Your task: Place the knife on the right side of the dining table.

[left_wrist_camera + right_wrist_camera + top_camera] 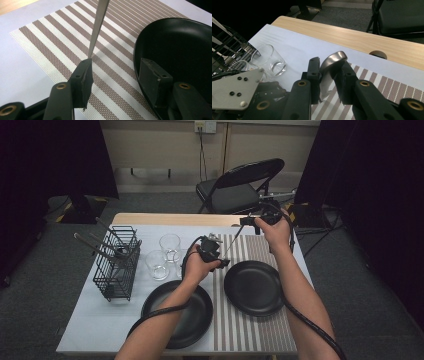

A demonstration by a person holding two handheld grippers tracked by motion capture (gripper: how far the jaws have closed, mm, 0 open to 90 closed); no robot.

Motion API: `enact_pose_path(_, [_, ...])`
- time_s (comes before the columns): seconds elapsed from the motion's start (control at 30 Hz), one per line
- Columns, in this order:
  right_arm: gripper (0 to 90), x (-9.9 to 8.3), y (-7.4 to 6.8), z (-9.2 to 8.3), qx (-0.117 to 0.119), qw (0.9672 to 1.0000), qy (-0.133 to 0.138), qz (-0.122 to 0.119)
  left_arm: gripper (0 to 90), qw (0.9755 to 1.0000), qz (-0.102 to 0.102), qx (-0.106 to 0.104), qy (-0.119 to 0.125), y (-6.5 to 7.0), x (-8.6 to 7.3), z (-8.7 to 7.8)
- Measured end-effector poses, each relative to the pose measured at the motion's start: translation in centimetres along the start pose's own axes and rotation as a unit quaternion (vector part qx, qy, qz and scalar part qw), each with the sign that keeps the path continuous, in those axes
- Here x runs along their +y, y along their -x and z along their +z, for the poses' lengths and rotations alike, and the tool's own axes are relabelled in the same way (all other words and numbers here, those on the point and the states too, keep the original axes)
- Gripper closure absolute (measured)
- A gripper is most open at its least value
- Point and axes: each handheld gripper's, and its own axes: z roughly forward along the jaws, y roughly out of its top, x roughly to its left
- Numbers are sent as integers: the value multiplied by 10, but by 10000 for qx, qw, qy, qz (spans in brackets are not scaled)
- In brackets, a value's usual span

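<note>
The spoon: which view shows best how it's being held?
The right gripper view: the spoon sits bowl-up, clamped between the right gripper jaws. The left gripper view shows its handle end beside one pad of the open left gripper. The high view shows a thin line between the hands.

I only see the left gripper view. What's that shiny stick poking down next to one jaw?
Observer: It's the handle of a spoon. The right gripper view shows its rounded bowl.
Operator: Who's holding it up?
Observer: The right gripper is shut on the bowl.
Operator: Is there anything else there besides my black plate?
Observer: Yes. In the high view, two clear glasses stand beside a black wire rack, off to the left.
</note>
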Motion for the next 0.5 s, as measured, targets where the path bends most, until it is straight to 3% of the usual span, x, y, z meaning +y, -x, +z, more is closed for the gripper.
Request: enact_pose_path(0.5, [753, 0, 0, 0, -9, 10000, -31, 2, 450, 9999, -23, 127, -64, -5, 4, 10])
